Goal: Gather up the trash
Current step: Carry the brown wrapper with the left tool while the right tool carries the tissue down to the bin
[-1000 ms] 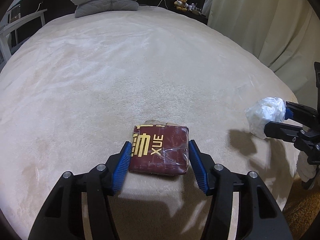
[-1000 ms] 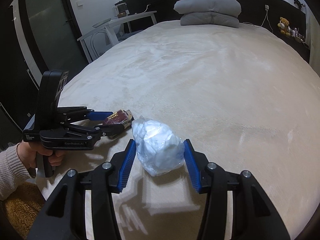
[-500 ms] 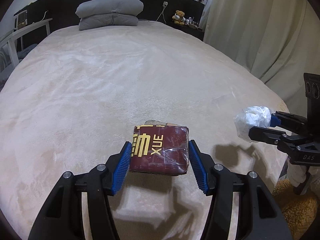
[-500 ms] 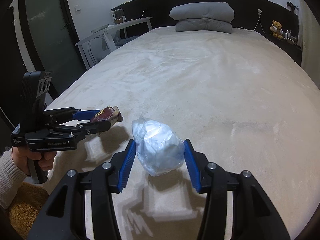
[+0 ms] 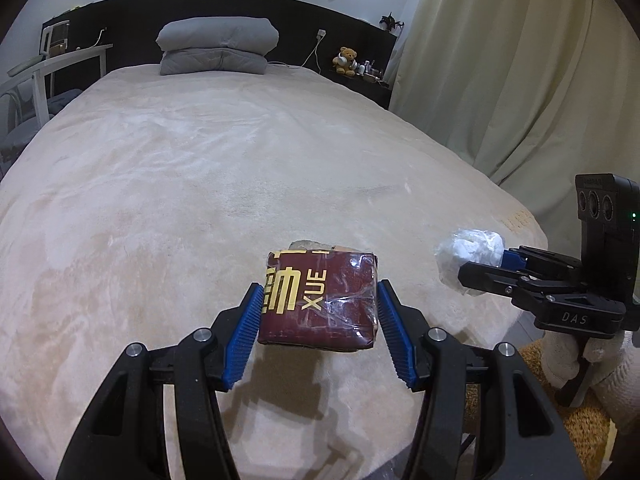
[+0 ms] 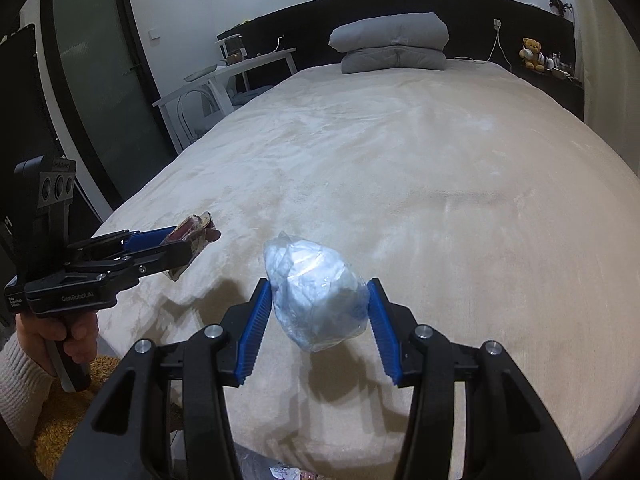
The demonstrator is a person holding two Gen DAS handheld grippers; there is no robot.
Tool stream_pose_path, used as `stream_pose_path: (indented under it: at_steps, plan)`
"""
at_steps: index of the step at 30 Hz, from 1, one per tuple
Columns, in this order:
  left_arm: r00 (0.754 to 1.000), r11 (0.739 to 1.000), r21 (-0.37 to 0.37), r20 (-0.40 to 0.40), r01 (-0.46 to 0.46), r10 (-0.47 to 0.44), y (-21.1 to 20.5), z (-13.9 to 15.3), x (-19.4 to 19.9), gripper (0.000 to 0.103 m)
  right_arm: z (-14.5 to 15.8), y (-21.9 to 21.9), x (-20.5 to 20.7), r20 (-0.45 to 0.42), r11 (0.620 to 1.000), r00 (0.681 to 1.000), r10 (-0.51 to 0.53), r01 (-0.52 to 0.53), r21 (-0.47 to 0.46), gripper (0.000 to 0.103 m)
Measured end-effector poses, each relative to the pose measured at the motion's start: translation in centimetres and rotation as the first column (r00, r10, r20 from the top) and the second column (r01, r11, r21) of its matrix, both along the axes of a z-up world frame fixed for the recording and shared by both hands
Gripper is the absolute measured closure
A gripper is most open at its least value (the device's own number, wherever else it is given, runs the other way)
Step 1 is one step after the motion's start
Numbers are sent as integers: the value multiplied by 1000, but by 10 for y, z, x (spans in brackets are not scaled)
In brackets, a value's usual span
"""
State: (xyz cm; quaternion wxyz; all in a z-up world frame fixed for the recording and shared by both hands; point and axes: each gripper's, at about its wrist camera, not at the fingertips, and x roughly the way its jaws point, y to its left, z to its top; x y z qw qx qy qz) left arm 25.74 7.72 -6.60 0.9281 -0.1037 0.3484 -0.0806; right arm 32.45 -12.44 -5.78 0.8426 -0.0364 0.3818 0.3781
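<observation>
My left gripper is shut on a dark red wrapped packet with yellow lettering and holds it above the foot of the beige bed. It also shows in the right wrist view. My right gripper is shut on a crumpled clear plastic bag with white tissue, also held above the bed. The bag shows in the left wrist view, to the right of the packet.
Folded grey pillows lie at the head of the bed. A white desk and chair stand on the left, curtains on the right. A teddy bear sits on a side shelf. A yellow-brown rug lies below the bed's foot.
Both grippers have risen and pulled back from the bed surface with their items still held. More of the room's far wall now shows in both views.
</observation>
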Motion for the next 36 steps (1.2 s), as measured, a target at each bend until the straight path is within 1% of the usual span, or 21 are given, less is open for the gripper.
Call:
stream_pose_path:
  at_steps: [8, 14, 25, 36]
  plan:
    - [999, 999, -46, 39, -28, 30, -13, 0, -56, 47, -2, -9, -42, 8, 1000, 1000, 10, -10, 1, 54]
    - [998, 997, -69, 44, -38, 41, -24, -5, -89, 47, -4, -21, -71, 21, 1000, 1000, -7, 6, 7, 54]
    - [997, 995, -78, 42, -57, 60, -47, -18, -140, 47, -6, -40, -121, 65, 998, 996, -56, 55, 4, 54]
    - [996, 995, -70, 45, -69, 73, -71, -29, -188, 47, -14, -49, -174, 114, 997, 991, -70, 74, -35, 54]
